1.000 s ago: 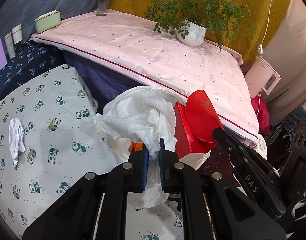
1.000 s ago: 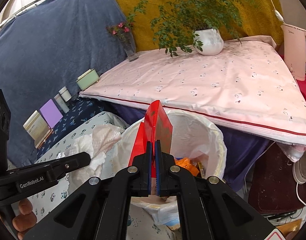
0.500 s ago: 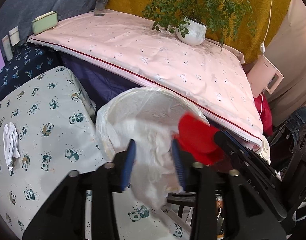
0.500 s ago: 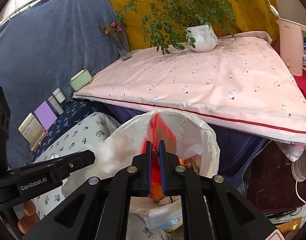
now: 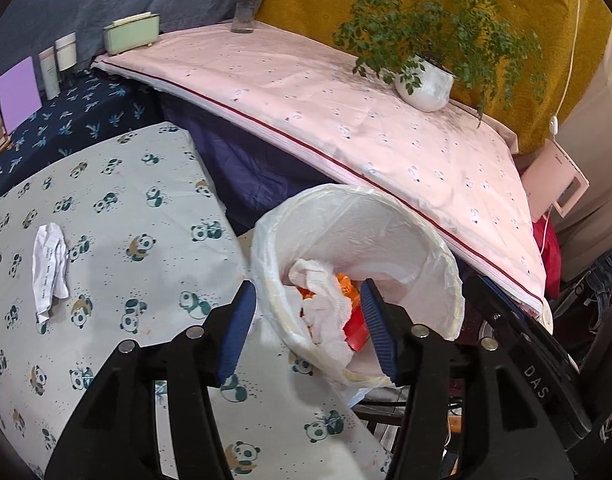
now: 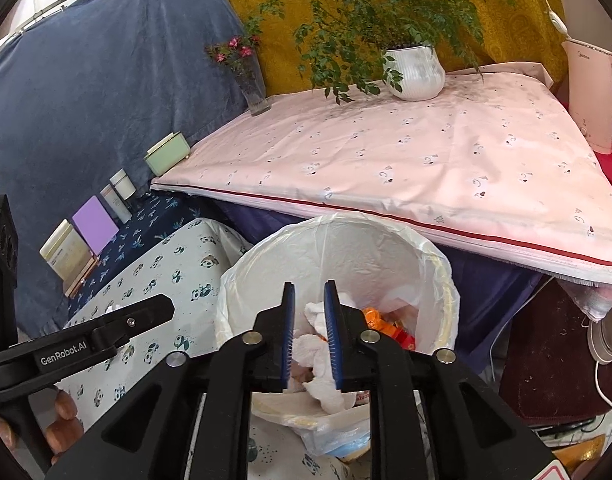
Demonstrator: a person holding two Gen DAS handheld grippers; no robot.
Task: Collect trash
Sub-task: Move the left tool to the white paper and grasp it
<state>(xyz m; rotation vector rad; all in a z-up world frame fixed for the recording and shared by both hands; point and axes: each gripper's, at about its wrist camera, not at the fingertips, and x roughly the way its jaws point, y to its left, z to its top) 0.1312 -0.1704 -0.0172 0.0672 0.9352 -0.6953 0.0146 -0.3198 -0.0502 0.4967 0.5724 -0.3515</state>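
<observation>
Hovering over the bag-lined trash bin (image 5: 438,256), we hold our left gripper (image 5: 306,328) spread wide and our right gripper (image 6: 309,336) slightly parted, both empty, white tissue (image 5: 326,312) and red packaging (image 5: 356,330) inside, crumpled paper (image 5: 49,264) lying on the panda-print table (image 5: 117,208) beyond.

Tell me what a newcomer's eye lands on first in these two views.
First the white-lined trash bin between the panda-print table and the pink-covered surface, with white tissue and red and orange wrappers in it. Next, both tongs, left and right, open and empty over its mouth. Then the lone crumpled paper on the panda cloth, left of the bin.
</observation>
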